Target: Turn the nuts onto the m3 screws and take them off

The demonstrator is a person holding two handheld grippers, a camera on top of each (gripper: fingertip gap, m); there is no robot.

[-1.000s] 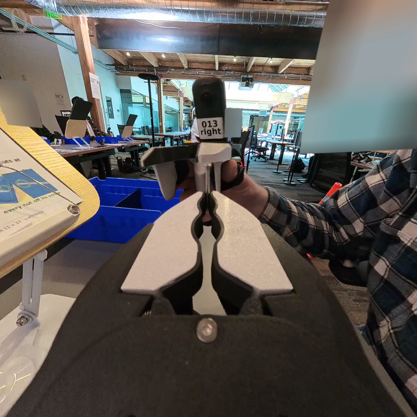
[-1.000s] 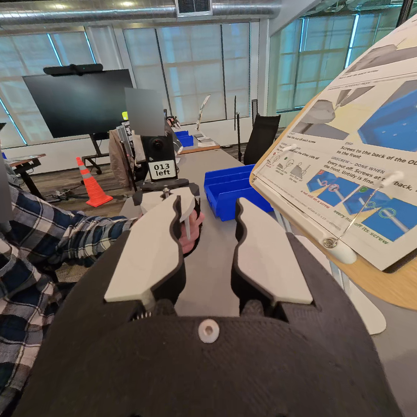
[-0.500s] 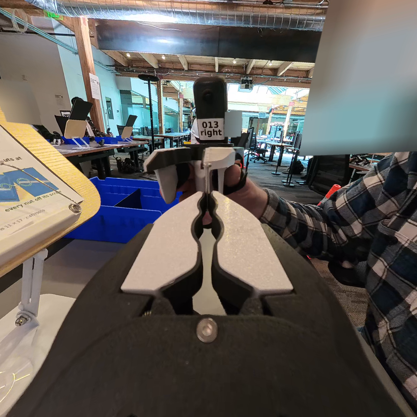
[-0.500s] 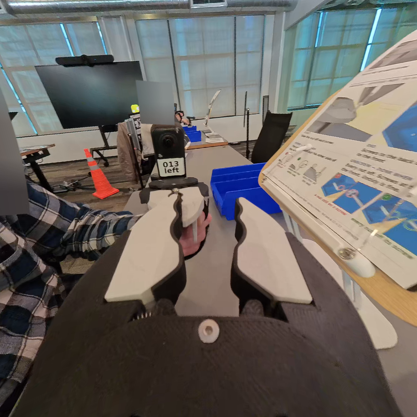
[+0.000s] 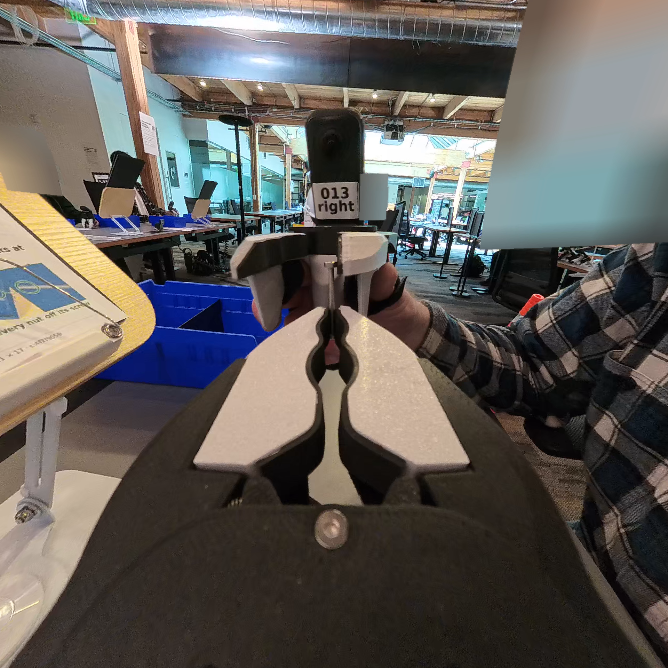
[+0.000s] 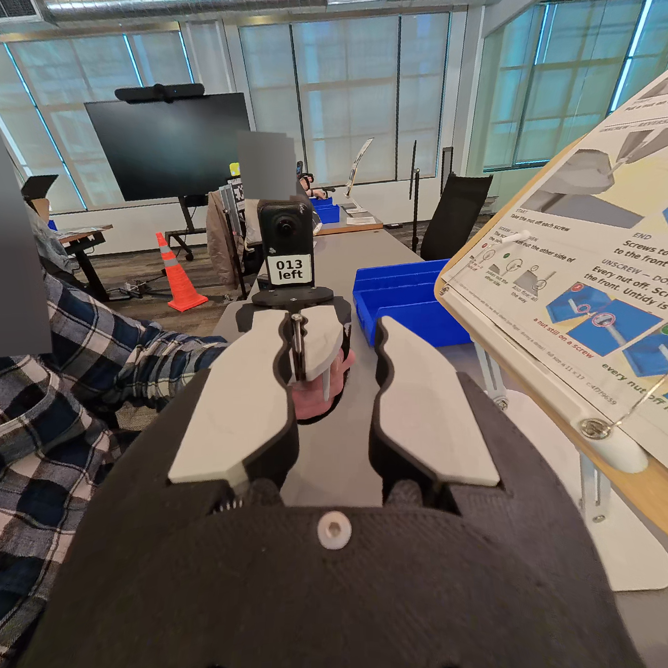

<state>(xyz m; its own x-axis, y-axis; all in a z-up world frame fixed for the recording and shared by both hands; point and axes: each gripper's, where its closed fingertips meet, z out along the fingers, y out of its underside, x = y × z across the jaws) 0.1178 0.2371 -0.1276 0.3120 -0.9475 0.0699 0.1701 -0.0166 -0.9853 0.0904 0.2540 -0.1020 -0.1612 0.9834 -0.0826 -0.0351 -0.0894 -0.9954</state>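
A thin metal screw [image 5: 330, 289] is being clamped upright by the left gripper [image 5: 331, 320], while the right gripper [image 6: 330, 343] is being held open beside it, empty, near the blue bin [image 6: 405, 300]

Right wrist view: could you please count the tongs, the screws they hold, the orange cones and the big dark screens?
Tongs: 2 (left tongs shut on the screw, right tongs open)
Screw: 1
Orange cone: 1
Dark screen: 1
Total: 5
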